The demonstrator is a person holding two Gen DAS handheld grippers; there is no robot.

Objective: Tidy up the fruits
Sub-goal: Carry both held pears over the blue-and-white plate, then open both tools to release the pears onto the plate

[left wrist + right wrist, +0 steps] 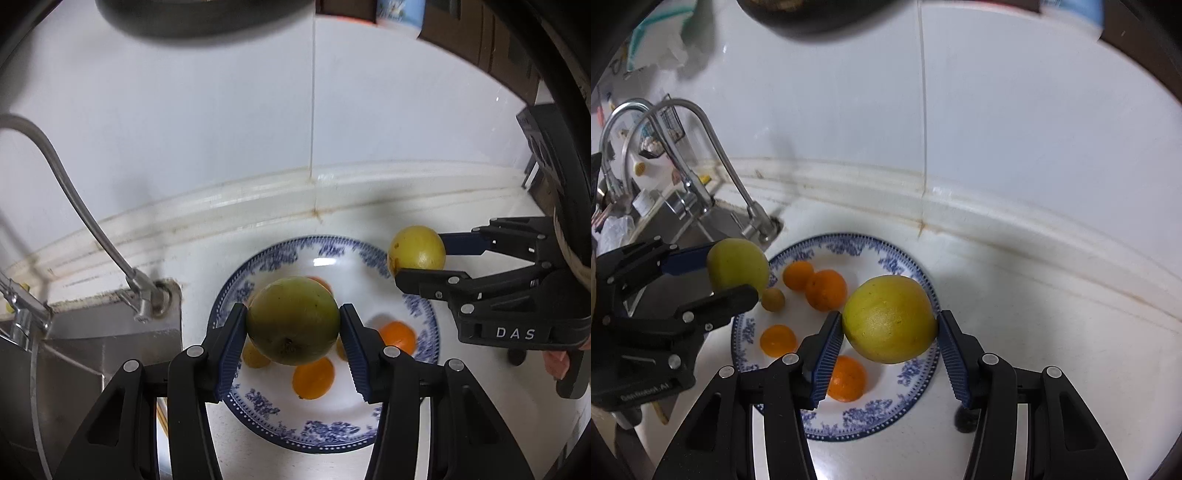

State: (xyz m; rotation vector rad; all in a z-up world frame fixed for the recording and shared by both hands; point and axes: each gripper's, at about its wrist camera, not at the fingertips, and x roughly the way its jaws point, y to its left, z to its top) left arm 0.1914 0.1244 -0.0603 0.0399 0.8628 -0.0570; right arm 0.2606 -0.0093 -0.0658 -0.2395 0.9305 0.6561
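Note:
My left gripper is shut on a greenish-yellow round fruit, held above a blue-and-white plate. My right gripper is shut on a yellow round fruit over the right side of the same plate. Each gripper shows in the other's view: the right gripper with its yellow fruit at the plate's far right rim, the left gripper with its green fruit at the plate's left rim. Several small oranges and one small brownish fruit lie on the plate.
A steel sink with curved taps lies left of the plate. A white tiled wall rises behind the counter. A dark pan hangs at the top. White counter stretches to the right.

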